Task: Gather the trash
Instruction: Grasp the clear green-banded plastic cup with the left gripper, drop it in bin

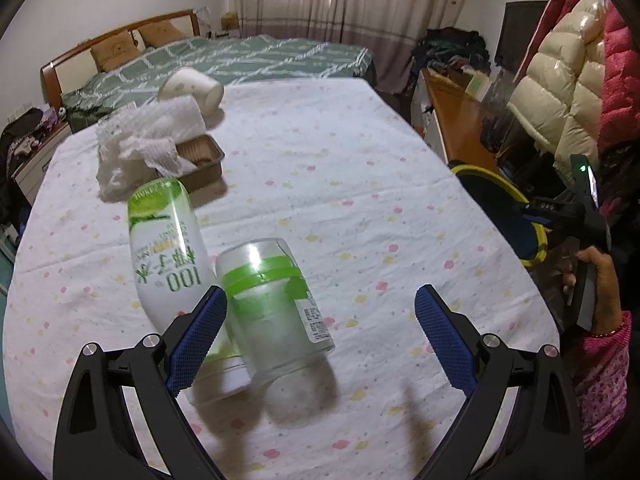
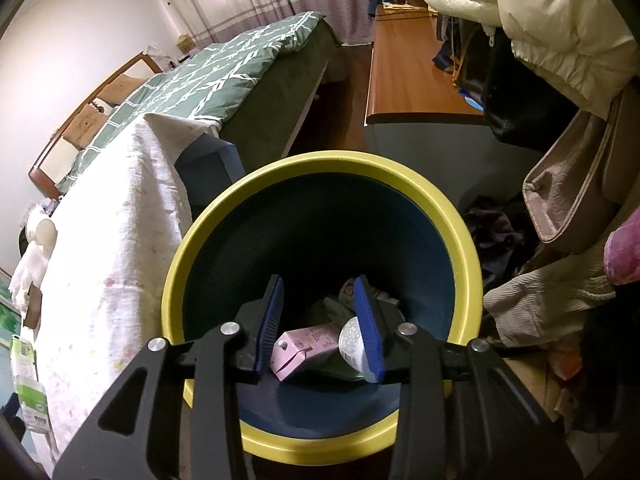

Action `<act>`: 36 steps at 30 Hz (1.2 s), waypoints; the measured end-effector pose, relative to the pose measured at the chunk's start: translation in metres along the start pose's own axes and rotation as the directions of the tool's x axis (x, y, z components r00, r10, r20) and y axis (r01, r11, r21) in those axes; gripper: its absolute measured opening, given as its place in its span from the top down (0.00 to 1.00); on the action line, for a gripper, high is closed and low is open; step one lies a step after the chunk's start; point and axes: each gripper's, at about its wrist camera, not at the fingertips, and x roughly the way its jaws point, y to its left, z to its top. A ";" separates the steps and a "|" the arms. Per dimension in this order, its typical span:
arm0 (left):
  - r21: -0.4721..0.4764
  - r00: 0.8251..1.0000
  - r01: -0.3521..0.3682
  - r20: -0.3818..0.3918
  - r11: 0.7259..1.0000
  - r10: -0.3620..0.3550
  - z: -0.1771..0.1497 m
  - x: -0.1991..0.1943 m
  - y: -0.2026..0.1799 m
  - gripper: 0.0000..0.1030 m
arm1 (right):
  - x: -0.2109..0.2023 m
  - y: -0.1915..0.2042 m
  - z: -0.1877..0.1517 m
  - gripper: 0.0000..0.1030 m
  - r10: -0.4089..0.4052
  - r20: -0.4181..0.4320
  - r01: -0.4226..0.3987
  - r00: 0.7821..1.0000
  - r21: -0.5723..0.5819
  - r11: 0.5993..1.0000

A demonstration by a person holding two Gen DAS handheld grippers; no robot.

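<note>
In the left wrist view my left gripper (image 1: pixel 320 312) is open just above the table, with a clear plastic bottle with a green band (image 1: pixel 276 304) lying between its fingers, near the left pad. A white and green bottle (image 1: pixel 170 252) lies beside it to the left. Farther back are crumpled tissue (image 1: pixel 136 148), a foil tray (image 1: pixel 202 158) and a tipped paper cup (image 1: pixel 192 88). In the right wrist view my right gripper (image 2: pixel 320 320) is open and empty over the yellow-rimmed blue bin (image 2: pixel 312 168), which holds a pink carton (image 2: pixel 304 346) and other trash.
The table has a white dotted cloth (image 1: pixel 360 184). The bin (image 1: pixel 500 200) stands off the table's right edge. A bed (image 1: pixel 248 56) lies behind, a wooden desk (image 2: pixel 408 76) and hanging jackets (image 1: pixel 568 80) to the right. Clothes are piled beside the bin (image 2: pixel 532 280).
</note>
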 end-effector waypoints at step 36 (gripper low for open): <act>0.225 0.995 0.101 -0.033 0.969 -0.097 0.051 0.035 -0.096 0.52 | -0.056 -0.020 -0.012 0.66 0.067 0.110 -0.067 0.992 -0.007 0.998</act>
